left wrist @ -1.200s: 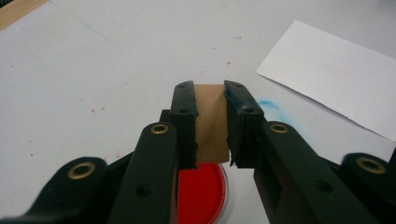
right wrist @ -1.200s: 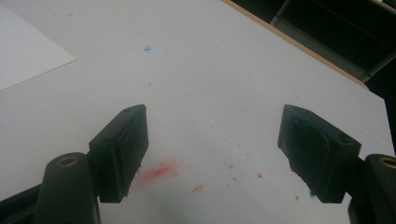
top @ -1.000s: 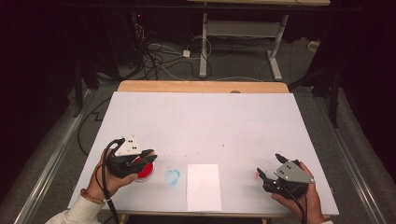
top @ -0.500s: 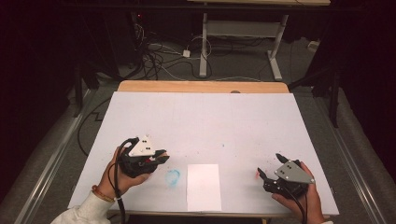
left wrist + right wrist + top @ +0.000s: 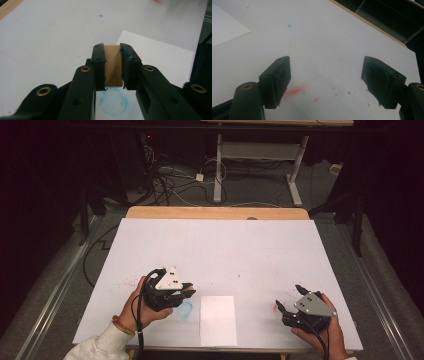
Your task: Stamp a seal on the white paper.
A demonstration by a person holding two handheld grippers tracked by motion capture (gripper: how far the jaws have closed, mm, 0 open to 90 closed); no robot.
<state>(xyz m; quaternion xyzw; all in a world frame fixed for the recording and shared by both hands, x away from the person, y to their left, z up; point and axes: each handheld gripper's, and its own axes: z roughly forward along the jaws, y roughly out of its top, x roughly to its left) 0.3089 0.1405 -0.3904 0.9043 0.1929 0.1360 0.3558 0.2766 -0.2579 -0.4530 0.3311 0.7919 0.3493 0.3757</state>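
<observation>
My left gripper [image 5: 189, 291] is shut on a small wooden block [image 5: 113, 67], held upright between its black jaws. The block hangs just over a round blue ink mark [image 5: 113, 105] on the white table cover. That blue ink mark [image 5: 186, 310] lies close to the left of a white sheet of paper [image 5: 218, 320], whose near corner [image 5: 155, 52] lies just beyond the jaws. At the front right, my right gripper [image 5: 288, 297] rests low over the table. Its jaws stand wide apart [image 5: 325, 67] with nothing between them.
A red ink smear [image 5: 295, 90] and red specks mark the cover under the right gripper. A small blue dot [image 5: 238, 275] sits mid-table. The table's wooden far edge [image 5: 215, 213] borders a dark floor with cables and a desk frame [image 5: 260, 155].
My left gripper has moved rightwards with the block, from near the table's left front to above the blue mark beside the paper. The right gripper has stayed where it was.
</observation>
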